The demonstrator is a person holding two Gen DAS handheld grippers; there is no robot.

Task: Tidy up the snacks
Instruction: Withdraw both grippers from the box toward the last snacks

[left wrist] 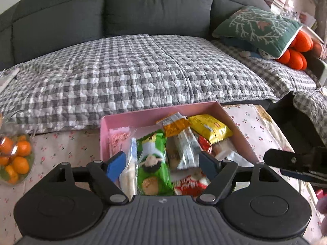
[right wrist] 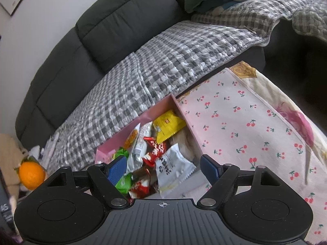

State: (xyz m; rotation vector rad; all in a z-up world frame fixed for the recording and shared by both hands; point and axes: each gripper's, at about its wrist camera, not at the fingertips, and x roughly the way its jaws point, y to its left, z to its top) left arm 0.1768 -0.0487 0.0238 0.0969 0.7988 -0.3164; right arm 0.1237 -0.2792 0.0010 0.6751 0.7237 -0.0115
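Observation:
A pink box [left wrist: 143, 116] on the cherry-print cloth holds several snack packets: a green biscuit packet [left wrist: 152, 163], a yellow packet [left wrist: 210, 128], an orange-topped clear bar [left wrist: 179, 136], a red packet [left wrist: 190, 185]. My left gripper [left wrist: 162, 166] is open just above the box's near end, holding nothing. In the right wrist view the same box [right wrist: 161, 106] shows the yellow packet [right wrist: 167, 125], a white packet [right wrist: 173, 167] and red packets [right wrist: 155, 151]. My right gripper [right wrist: 165, 168] is open over the box's near right corner, empty. It also shows at the right edge of the left wrist view [left wrist: 296, 163].
A grey sofa with a checked quilt [left wrist: 143, 75] stands right behind the table. A bag of oranges [left wrist: 14, 159] lies at the table's left. A green cushion [left wrist: 257, 26] and orange plush [left wrist: 296, 51] sit on the sofa's right. The cherry-print tablecloth [right wrist: 245, 126] stretches right of the box.

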